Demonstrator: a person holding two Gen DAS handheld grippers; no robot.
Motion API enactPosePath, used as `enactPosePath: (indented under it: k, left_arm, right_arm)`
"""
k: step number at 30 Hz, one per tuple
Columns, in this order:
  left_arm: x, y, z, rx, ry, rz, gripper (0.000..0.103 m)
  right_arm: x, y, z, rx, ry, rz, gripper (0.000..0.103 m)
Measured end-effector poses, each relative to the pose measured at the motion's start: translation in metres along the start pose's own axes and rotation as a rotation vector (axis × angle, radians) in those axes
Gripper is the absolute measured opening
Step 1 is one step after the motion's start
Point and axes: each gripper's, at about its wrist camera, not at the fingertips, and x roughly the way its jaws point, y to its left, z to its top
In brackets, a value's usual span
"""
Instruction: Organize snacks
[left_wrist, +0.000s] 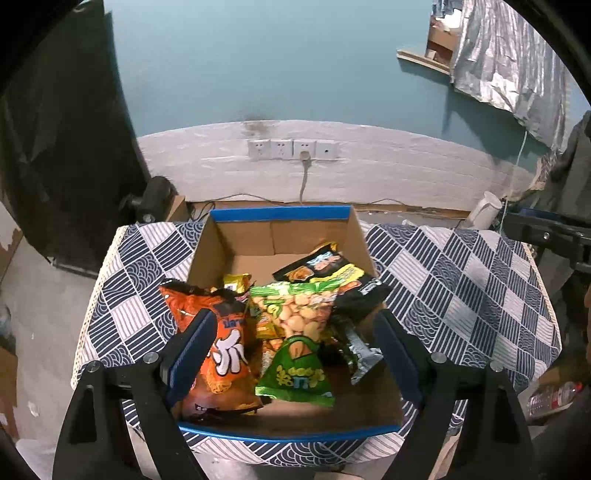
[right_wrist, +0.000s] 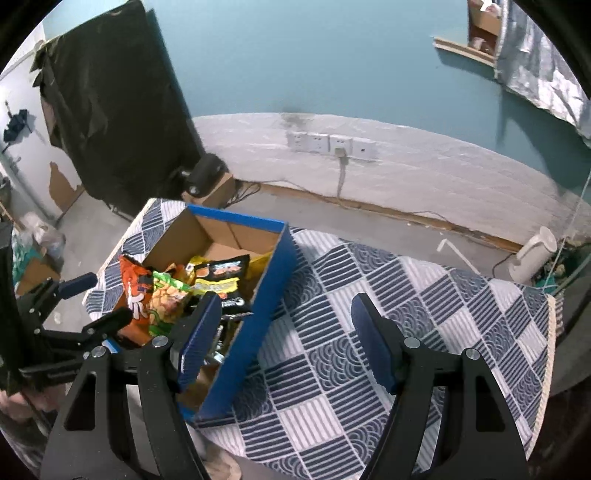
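A cardboard box with a blue rim (left_wrist: 280, 213) (right_wrist: 275, 266) stands on the patterned tablecloth (left_wrist: 461, 288) (right_wrist: 369, 332). It holds several snack bags: an orange bag (left_wrist: 218, 350) (right_wrist: 135, 291), a green-and-yellow bag of round crackers (left_wrist: 299, 314) (right_wrist: 168, 299), a small green bag (left_wrist: 299, 373), a black bag (left_wrist: 332, 273) (right_wrist: 221, 275) and a silver-edged pack (left_wrist: 362, 354). My left gripper (left_wrist: 295, 347) is open and empty above the box's near end; it also shows in the right wrist view (right_wrist: 96, 299). My right gripper (right_wrist: 284, 336) is open and empty, over the box's right wall and the cloth.
Wall sockets with a plugged cable (left_wrist: 291, 149) (right_wrist: 332, 144) are on the back wall. A white appliance (right_wrist: 532, 254) (left_wrist: 484, 210) stands on the floor at the right. A black curtain (right_wrist: 110, 110) hangs at the left. A water bottle (left_wrist: 550, 397) lies at the lower right.
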Motion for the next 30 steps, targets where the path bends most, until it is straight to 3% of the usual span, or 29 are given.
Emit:
enactPosePath:
  k: [15, 30]
  left_arm:
    - [-0.017, -0.022, 0.011, 0.036, -0.039, 0.012, 0.092]
    - [-0.019, -0.038, 0.015, 0.092, -0.054, 0.033, 0.093]
  right_arm:
    - [-0.046, -0.035, -0.024, 0.007, -0.055, -0.047, 0.073]
    - [-0.051, -0.050, -0.032, 0.004, -0.061, -0.070, 0.073]
